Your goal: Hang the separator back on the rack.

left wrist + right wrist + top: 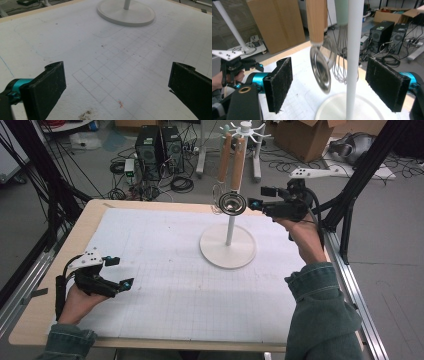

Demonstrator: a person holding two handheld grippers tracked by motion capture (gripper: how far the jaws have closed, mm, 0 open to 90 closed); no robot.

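Note:
A white rack pole (pixel 230 227) rises from a round white base (pixel 227 247) on the gridded mat. From its top hooks hang a wooden-handled utensil (pixel 238 162) with a round shiny metal head (pixel 233 203) and a wire whisk (pixel 218 200). My right gripper (pixel 260 198) is held level just right of the metal head, open and touching nothing. In the right gripper view the metal head (pixel 320 71), whisk (pixel 340 62) and pole (pixel 354 57) appear between its wide pads (pixel 282 82). My left gripper (pixel 120 272) rests low at the mat's left, open and empty (pixel 115 87).
The rack's base (pixel 126 12) lies far ahead of the left gripper. White gridded mat (pixel 165 270) covers the wooden table (pixel 30 320). Beyond the far edge stand computer towers (pixel 160 150), cables and cardboard boxes (pixel 305 137). A black frame post (pixel 350 195) stands at right.

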